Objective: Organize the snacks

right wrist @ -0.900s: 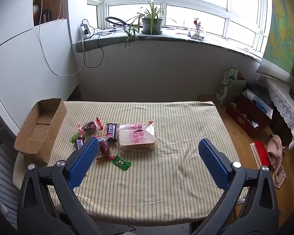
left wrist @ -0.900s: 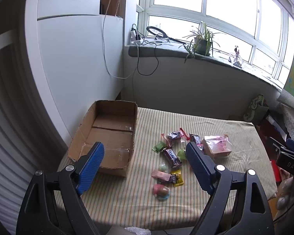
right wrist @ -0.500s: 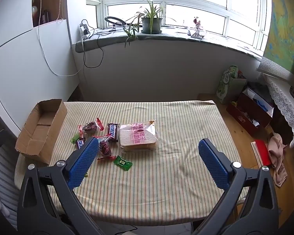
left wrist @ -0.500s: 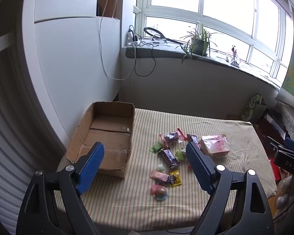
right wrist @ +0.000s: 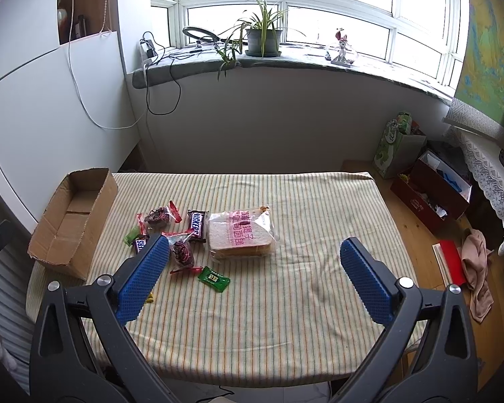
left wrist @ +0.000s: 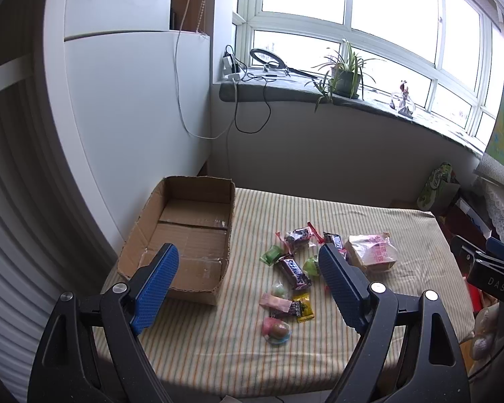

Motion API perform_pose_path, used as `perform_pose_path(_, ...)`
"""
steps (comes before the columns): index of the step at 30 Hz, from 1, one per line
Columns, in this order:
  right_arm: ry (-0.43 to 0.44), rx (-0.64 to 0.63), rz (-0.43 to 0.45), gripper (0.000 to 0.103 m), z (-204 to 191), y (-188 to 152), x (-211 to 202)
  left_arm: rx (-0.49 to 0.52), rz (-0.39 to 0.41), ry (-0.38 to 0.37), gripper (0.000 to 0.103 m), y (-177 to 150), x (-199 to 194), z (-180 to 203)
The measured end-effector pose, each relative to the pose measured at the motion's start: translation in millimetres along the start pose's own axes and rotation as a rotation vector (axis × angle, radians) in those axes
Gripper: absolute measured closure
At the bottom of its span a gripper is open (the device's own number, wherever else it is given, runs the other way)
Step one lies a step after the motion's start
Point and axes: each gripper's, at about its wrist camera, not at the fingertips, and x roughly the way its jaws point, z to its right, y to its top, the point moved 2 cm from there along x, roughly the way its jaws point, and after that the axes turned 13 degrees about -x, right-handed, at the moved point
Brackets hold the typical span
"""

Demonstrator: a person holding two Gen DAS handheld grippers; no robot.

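Left gripper (left wrist: 248,283) spread wide, nothing between its blue pads, hanging above the near edge of the striped table (right wrist: 319,201). Right gripper (right wrist: 252,277) likewise wide and empty, over the table's near middle. Cardboard box (left wrist: 184,235) open at the far left corner, nothing seen inside. Snacks (left wrist: 292,268) scattered just right of the box: Snickers bars, small candies, a green packet (right wrist: 214,278). Bagged bread (right wrist: 240,233) at the right end of the cluster.
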Motion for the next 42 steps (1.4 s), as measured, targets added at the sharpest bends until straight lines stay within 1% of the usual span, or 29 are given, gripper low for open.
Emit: perform_pose_path(42, 0.003, 0.000, -0.007, 0.000, -1.9, -3.2, 3.6, 0.007, 0.003, -0.009, 0.017, -0.7, -3.0, 4.4)
